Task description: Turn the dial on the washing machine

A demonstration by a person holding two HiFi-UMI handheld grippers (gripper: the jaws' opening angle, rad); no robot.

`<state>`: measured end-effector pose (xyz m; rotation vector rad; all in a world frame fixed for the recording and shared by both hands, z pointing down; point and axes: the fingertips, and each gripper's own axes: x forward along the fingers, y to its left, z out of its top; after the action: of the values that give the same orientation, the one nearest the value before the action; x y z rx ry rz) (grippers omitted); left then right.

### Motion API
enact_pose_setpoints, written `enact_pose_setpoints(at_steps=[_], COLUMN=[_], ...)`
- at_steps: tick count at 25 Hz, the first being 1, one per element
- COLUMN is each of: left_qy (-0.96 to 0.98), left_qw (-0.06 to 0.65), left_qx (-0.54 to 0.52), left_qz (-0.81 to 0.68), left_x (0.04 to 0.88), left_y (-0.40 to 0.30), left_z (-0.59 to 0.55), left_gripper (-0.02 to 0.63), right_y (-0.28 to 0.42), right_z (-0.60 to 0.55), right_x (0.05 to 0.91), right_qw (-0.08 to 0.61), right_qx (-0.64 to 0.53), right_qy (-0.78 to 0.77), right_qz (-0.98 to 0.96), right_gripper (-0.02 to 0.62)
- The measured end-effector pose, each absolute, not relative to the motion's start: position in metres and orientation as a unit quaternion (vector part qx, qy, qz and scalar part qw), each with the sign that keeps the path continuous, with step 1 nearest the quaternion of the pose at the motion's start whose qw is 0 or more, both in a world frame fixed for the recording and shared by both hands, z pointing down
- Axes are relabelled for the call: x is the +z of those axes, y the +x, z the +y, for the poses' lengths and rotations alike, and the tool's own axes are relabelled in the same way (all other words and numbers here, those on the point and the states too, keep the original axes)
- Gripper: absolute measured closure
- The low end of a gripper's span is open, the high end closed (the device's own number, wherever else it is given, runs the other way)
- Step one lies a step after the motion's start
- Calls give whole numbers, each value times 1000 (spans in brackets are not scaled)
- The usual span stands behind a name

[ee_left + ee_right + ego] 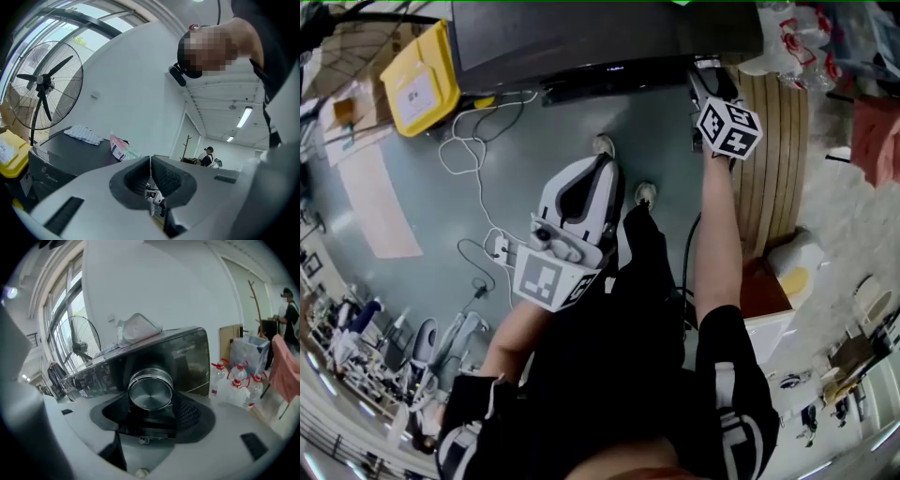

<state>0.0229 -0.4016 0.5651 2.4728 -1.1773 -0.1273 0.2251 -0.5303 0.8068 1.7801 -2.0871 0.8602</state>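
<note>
The washing machine point(600, 33) is a dark glossy box at the top of the head view. Its round silver dial point(150, 390) sticks out of the front panel point(192, 357). My right gripper point(151, 414) is held up to the dial, and its jaws are opening and stand wide. The dial sits between the black pads point(190, 412), which do not press on it. In the head view this right gripper point(709, 82) reaches the machine's right front corner and hides the dial. My left gripper point(602, 161) hangs low by the person's legs, away from the machine. The left gripper point(150, 161) is shut and empty.
A yellow bin point(417, 80) stands left of the machine, with white cables point(469, 150) looping on the grey floor. A wooden slatted panel point(778, 159) is at the right. Water bottles point(234, 380) stand right of the machine. A floor fan point(44, 86) is by the window.
</note>
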Motion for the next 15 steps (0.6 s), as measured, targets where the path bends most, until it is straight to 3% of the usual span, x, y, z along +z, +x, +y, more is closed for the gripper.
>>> enact_pose_setpoints(at_steps=[5, 15], left_qy=[886, 887], left_qw=[206, 194], left_qx=[-42, -51], left_qz=[-414, -416], left_x=[571, 559], left_y=[24, 24], left_z=[-396, -391], left_gripper=[578, 578], right_y=[226, 226], right_z=[-531, -522], right_x=[809, 803], right_qw=[79, 131], right_qx=[369, 309], right_qy=[597, 624], right_qz=[-707, -705], right_gripper=[292, 279])
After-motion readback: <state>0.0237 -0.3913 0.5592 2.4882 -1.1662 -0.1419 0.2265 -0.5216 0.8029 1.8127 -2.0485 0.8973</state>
